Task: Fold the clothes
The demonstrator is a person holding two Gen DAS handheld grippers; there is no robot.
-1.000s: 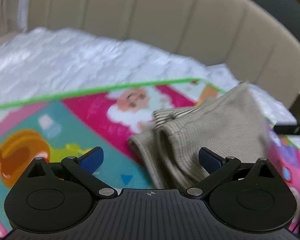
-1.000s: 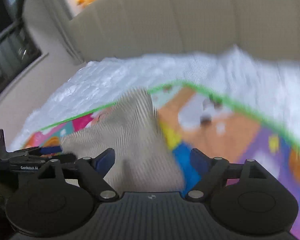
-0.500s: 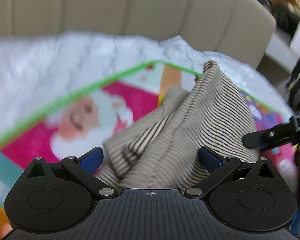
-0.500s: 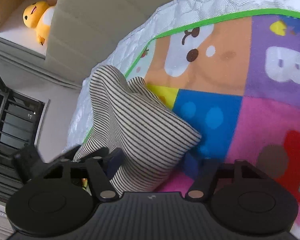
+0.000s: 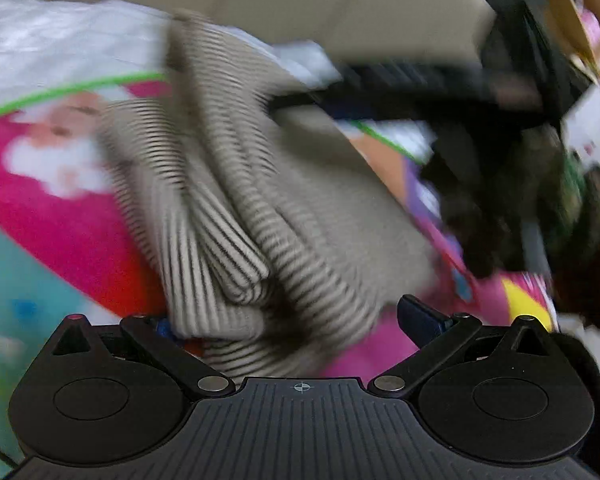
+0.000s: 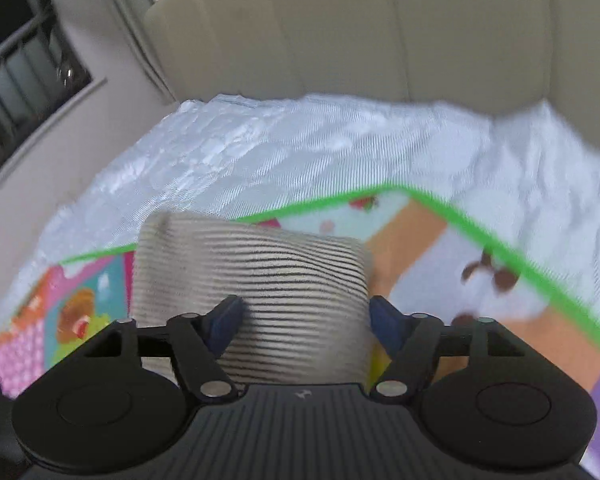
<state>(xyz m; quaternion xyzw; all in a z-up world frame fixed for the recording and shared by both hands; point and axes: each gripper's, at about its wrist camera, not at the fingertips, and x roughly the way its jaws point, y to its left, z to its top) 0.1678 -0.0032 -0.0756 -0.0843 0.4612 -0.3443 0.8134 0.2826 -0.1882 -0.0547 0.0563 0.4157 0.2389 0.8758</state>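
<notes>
Since a moment ago your right tool (image 6: 302, 322) has swung level again, and the headboard (image 6: 340, 32) fills the far side of its view. Both views are smeared, so you're moving quickly. Going big to small: white bedspread (image 6: 300, 148) underneath, on it the cartoon play mat (image 5: 60, 216) with its green border, and on that, bunched in the middle, the striped garment (image 5: 236, 208) you're folding.

Your left tool (image 5: 296, 320) is spread wide, gripping nothing, though cloth hides its left fingertip; the garment's rolled edge sits just in front. Your right tool is parted too, a hump of the garment (image 6: 252, 292) bulging between its fingers, not visibly pinched. From the left view, the right tool crosses at far right, just a dark streak.

My read: you're regrasping mid-fold. Slow down, find one clean edge rather than this thick bundle, close on a single layer or seam with each tool, then pull taut and flat on the mat before folding over. Grab the lump and you'll likely drag in extra layers.
</notes>
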